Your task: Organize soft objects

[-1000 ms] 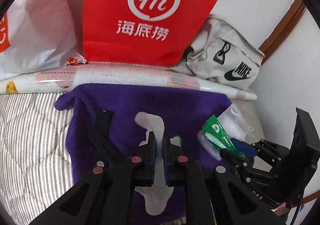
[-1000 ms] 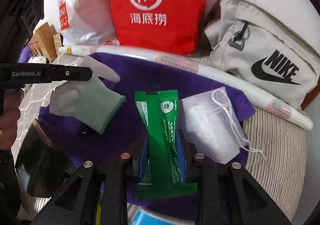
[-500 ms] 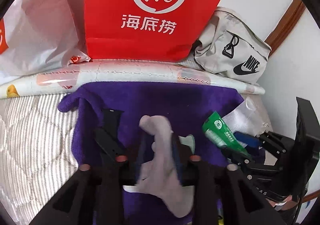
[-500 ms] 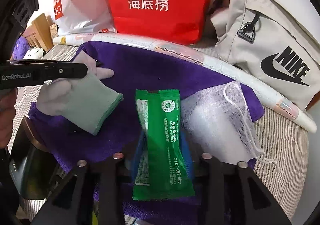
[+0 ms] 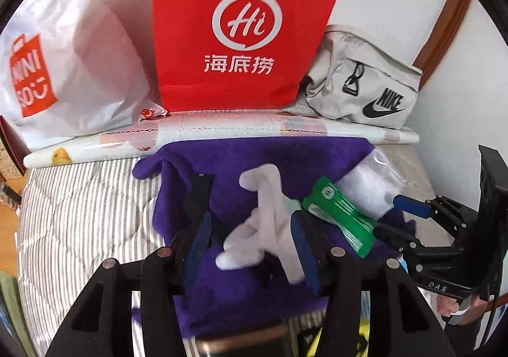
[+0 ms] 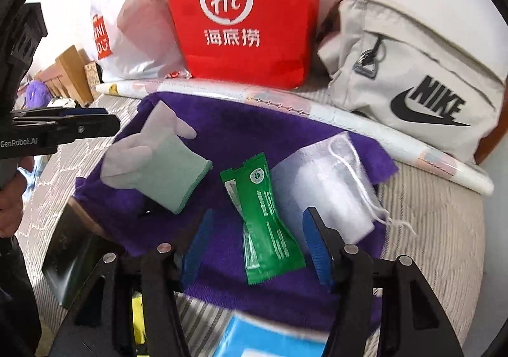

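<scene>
A white glove with a pale green cuff (image 5: 263, 223) (image 6: 158, 163) lies crumpled on the purple towel (image 5: 254, 160) (image 6: 254, 125). My left gripper (image 5: 250, 230) hangs just above it, jaws opening; the glove sits loose between the pads. Its tip shows at the left edge of the right wrist view (image 6: 63, 128). A green packet (image 6: 263, 217) (image 5: 339, 217) rests flat on the towel between the opening jaws of my right gripper (image 6: 255, 239) (image 5: 409, 220), free of the pads. A white mesh drawstring pouch (image 6: 333, 185) (image 5: 371, 185) lies to the right of the packet.
Behind the towel lie a rolled patterned sheet (image 5: 222, 131), a red paper bag (image 5: 241, 30), a white shopping bag (image 5: 73, 65) and a grey Nike bag (image 6: 412, 71). A black strap (image 5: 198, 195) lies on the towel. Striped quilt (image 5: 79, 208) surrounds it. A dark flat device (image 6: 73, 255) sits near left.
Both grippers went from shut to open and drew back upward. The glove dropped out of the left jaws onto the towel; the green packet slipped from the right jaws and lies flat.
</scene>
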Demonstrator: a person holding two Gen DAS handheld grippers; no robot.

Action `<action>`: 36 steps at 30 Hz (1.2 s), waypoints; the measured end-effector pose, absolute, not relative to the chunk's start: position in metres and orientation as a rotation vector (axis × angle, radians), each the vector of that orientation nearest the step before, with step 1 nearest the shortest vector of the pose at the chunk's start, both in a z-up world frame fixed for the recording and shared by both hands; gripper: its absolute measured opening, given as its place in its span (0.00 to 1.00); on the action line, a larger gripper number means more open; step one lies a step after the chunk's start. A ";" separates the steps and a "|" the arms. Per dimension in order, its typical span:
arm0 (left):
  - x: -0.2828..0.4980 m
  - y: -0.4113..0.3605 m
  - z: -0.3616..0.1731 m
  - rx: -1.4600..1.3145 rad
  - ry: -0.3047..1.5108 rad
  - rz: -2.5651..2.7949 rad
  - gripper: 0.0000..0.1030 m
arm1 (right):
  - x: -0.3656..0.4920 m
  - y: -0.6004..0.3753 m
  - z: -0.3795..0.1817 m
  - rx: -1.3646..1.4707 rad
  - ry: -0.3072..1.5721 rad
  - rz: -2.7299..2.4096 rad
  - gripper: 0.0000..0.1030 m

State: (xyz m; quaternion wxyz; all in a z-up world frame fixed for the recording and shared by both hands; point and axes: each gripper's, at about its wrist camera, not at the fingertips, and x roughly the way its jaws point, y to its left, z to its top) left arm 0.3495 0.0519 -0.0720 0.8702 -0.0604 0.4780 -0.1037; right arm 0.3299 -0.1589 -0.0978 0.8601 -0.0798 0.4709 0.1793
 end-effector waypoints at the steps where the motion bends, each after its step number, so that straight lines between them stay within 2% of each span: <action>1: 0.344 0.052 -0.069 -0.127 0.996 -0.220 0.48 | 0.324 -0.161 -0.094 -0.161 0.977 0.373 0.57; 11: 0.256 0.043 -0.040 -0.142 0.927 -0.242 0.48 | 0.250 -0.177 -0.057 -0.070 0.891 0.418 0.58; 14: 0.224 0.036 -0.036 -0.143 0.889 -0.269 0.48 | 0.222 -0.180 -0.044 -0.048 0.838 0.446 0.70; 19: 0.179 0.016 -0.045 -0.112 0.893 -0.317 0.48 | 0.174 -0.184 -0.030 -0.028 0.774 0.492 0.72; 24: 0.160 -0.006 -0.073 -0.103 0.998 -0.375 0.48 | 0.143 -0.192 -0.038 -0.048 0.790 0.447 0.72; 36: 0.142 -0.059 -0.104 0.166 0.966 -0.338 0.48 | 0.094 -0.236 -0.085 0.022 0.860 0.344 0.72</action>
